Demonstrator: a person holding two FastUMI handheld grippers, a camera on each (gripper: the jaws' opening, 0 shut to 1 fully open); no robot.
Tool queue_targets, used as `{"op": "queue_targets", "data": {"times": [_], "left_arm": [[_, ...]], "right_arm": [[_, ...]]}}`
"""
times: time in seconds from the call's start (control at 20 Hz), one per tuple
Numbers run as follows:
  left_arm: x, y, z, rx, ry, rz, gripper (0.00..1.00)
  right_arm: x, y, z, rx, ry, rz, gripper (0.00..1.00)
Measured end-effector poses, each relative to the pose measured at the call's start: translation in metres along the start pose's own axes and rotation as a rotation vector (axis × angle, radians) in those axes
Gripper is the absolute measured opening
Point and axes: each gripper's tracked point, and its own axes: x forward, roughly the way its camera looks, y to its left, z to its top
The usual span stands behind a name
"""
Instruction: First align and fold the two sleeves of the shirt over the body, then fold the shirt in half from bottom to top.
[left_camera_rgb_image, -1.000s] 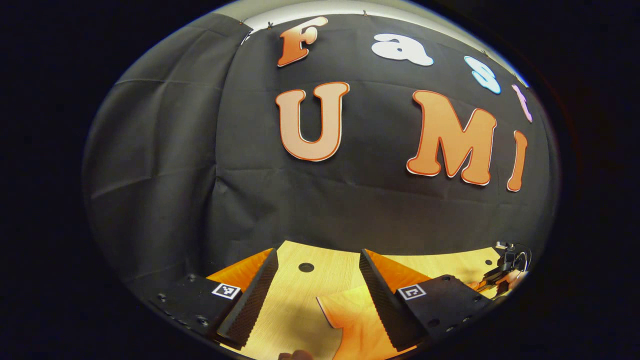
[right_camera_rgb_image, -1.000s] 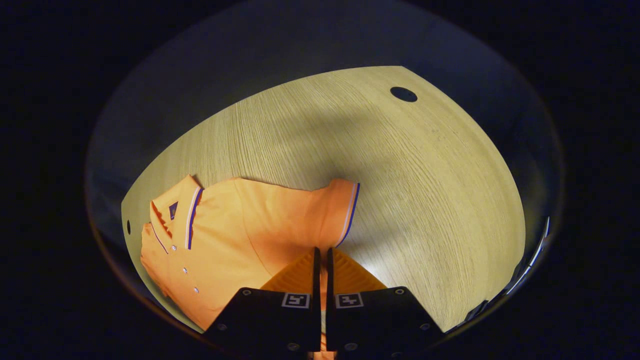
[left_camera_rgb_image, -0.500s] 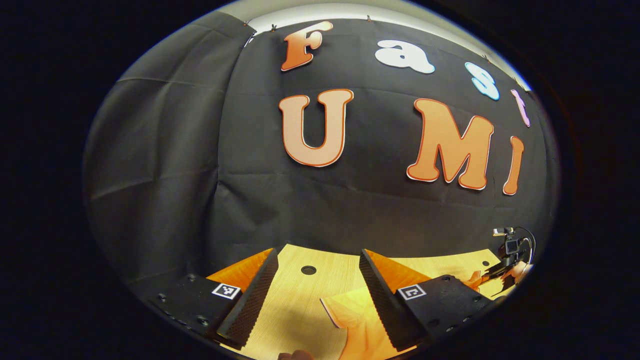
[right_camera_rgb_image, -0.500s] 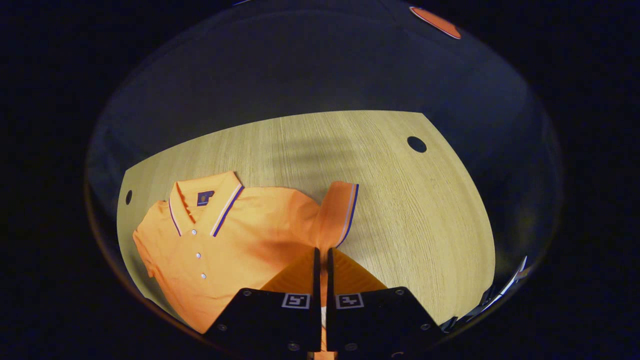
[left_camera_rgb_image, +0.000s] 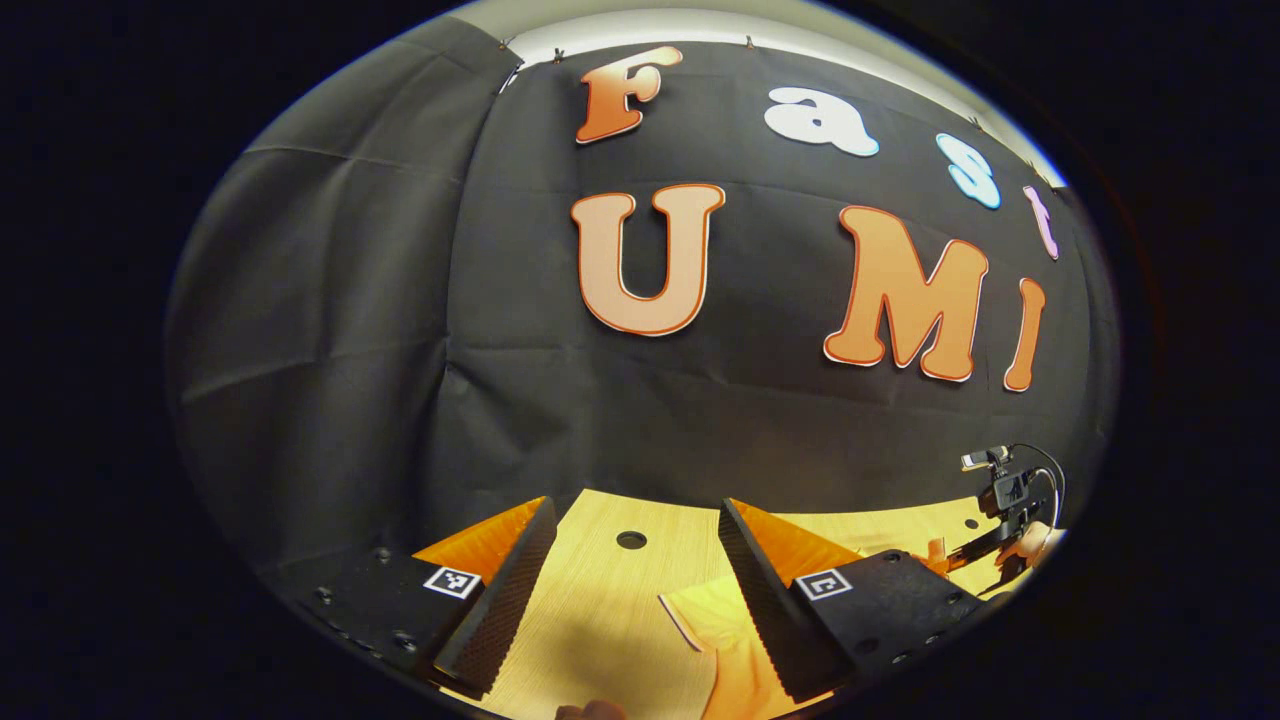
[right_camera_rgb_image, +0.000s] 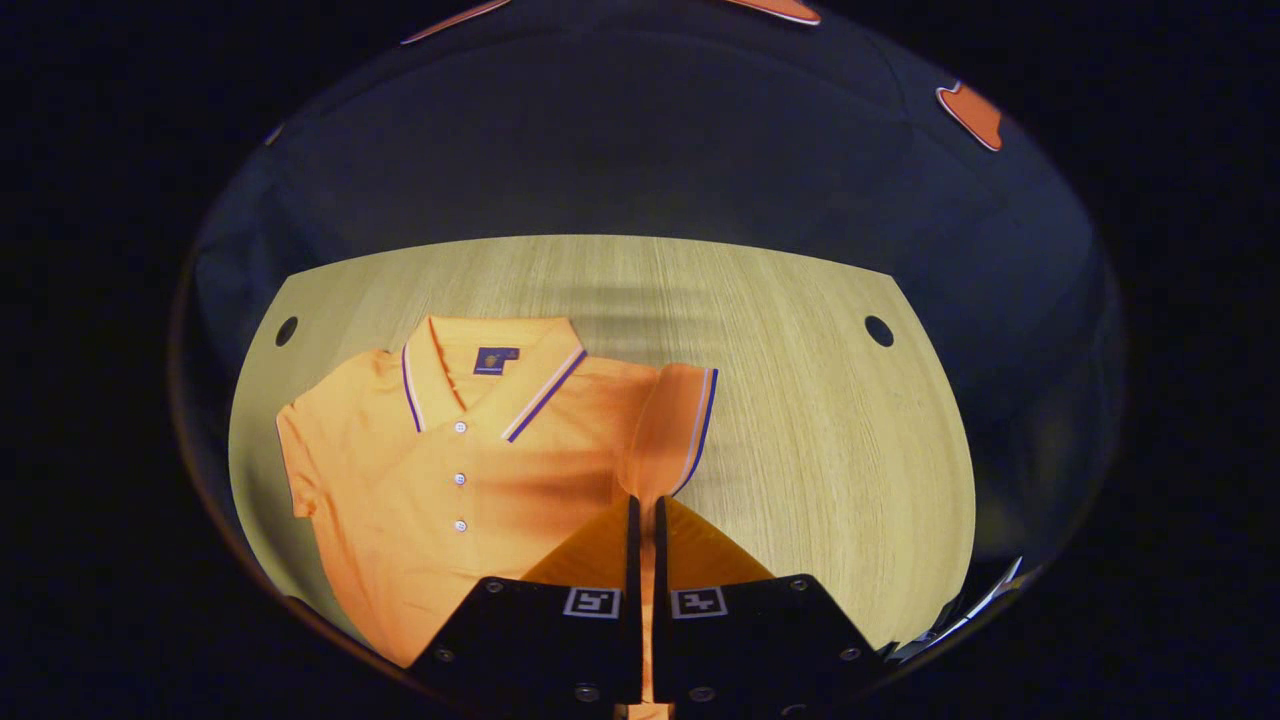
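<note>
Right gripper (right_camera_rgb_image: 644, 515) pinches the sleeve (right_camera_rgb_image: 668, 435), lifting it at six o'clock; the shirt (right_camera_rgb_image: 450, 480) lies flat on the table (right_camera_rgb_image: 820, 450). Left gripper (left_camera_rgb_image: 635, 560) hangs spread above the table.

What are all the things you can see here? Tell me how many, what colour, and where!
Polo shirt: one, orange with striped collar and cuff trim, lying buttons-up on the table.
Sleeve: one, orange, lifted up and pinched at the right gripper.
Buttons: three, white, in a row down the shirt's front.
Table: one, light wood, under the shirt.
Holes in the table: two, dark, near the far corners.
Booth wall: one, black cloth, behind the table.
Right gripper: one, shut on the sleeve, low in the right gripper view.
Left gripper: one, open, over the table near the shirt's edge.
Hand: one, holding the far gripper, at the right edge of the left gripper view.
</note>
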Motion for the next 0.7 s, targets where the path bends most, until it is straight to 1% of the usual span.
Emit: {"op": "queue_targets", "data": {"times": [0.15,0.25,0.35,0.4,0.45,0.5,0.55,0.6,0.65,0.7], "left_arm": [[-0.001,0.011,-0.005,0.000,0.008,0.008,0.98],[-0.001,0.019,-0.006,0.000,0.010,0.014,0.98],[-0.002,0.025,-0.006,-0.001,0.011,0.019,0.98],[-0.002,0.029,-0.006,0.000,0.011,0.022,0.98],[-0.002,0.031,-0.007,0.000,0.012,0.026,0.98],[-0.002,0.033,-0.009,-0.002,0.015,0.029,0.98],[-0.002,0.035,-0.010,-0.004,0.019,0.031,0.98],[0.000,0.035,-0.011,-0.005,0.024,0.030,0.98],[0.001,0.034,-0.013,-0.007,0.028,0.025,0.98],[0.002,0.032,-0.013,-0.004,0.033,0.022,0.98]], "right_arm": [[0.000,0.029,0.001,-0.029,-0.012,0.062,0.04],[0.000,0.039,0.002,-0.024,-0.023,0.070,0.05],[0.000,0.050,0.000,-0.004,-0.021,0.096,0.04],[0.004,0.058,0.001,0.006,-0.015,0.119,0.08],[0.001,0.068,0.000,0.015,-0.001,0.165,0.07],[-0.001,0.076,0.000,0.022,0.005,0.202,0.15],[-0.001,0.082,0.001,0.029,0.004,0.220,0.20],[-0.002,0.084,0.005,0.038,-0.008,0.228,0.32],[-0.002,0.086,0.007,0.048,-0.022,0.236,0.42],[-0.004,0.088,0.011,0.056,-0.032,0.237,0.67]]}}
